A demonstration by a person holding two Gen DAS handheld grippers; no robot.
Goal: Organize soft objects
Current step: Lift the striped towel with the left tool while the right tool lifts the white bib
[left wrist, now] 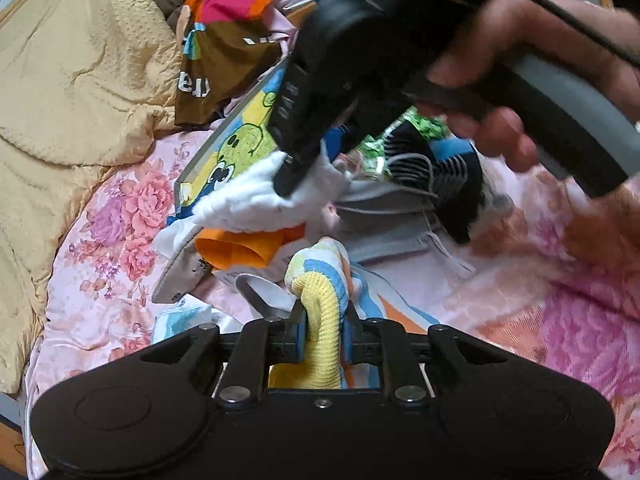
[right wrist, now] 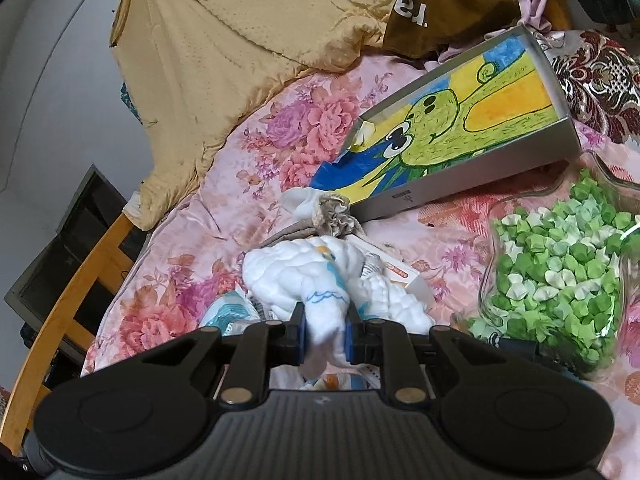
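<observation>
A towel with yellow, blue and orange stripes stands up between the pads of my left gripper, which is shut on its yellow fold. In the right wrist view my right gripper is shut on a white quilted cloth with blue printing. That same white cloth shows in the left wrist view, just beyond the towel, with the right gripper clamped on it from above. A person's hand holds that gripper. Both cloths hang low over a pile of small garments on the floral bed sheet.
A box printed with a green cartoon animal lies behind the pile. A glass jar of green paper stars sits to the right. An orange cloth, a black striped item, a yellow quilt and a brown printed garment surround them.
</observation>
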